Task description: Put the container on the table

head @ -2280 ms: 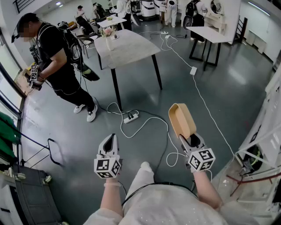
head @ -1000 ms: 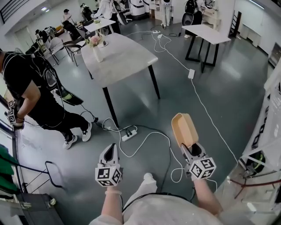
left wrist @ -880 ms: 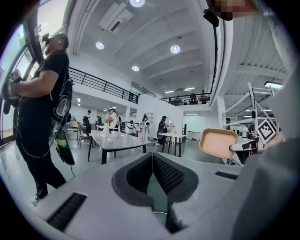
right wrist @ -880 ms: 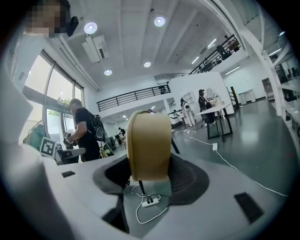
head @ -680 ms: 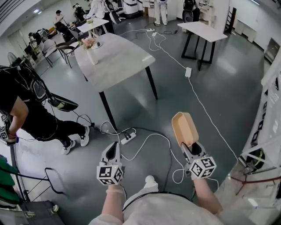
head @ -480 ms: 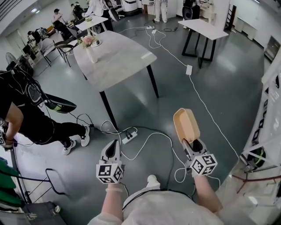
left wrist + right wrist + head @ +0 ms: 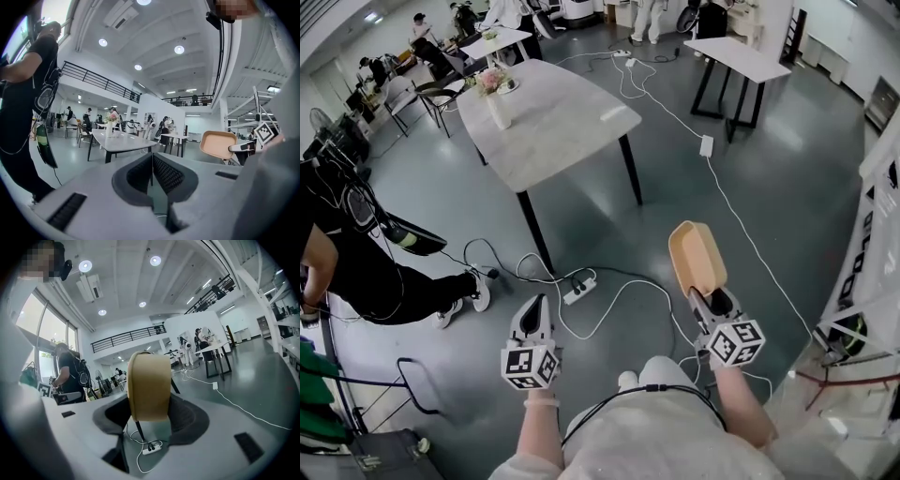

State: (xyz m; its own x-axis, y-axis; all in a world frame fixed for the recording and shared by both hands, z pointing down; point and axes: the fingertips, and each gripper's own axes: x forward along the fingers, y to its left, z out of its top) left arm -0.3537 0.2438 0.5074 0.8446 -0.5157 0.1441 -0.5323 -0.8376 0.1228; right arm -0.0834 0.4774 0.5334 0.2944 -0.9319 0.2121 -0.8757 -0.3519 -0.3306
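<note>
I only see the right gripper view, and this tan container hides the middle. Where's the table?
Observer: In the head view, the grey table stands ahead of you, up and to the left of the container.
Operator: Is anything on it?
Observer: Yes, a vase of flowers stands near its far left edge.
Operator: What about my other hand?
Observer: The left tongs are shut, with nothing between them.

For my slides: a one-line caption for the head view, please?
Right tongs hold a tan container over the floor, grey table ahead; left tongs shut and empty.
</note>
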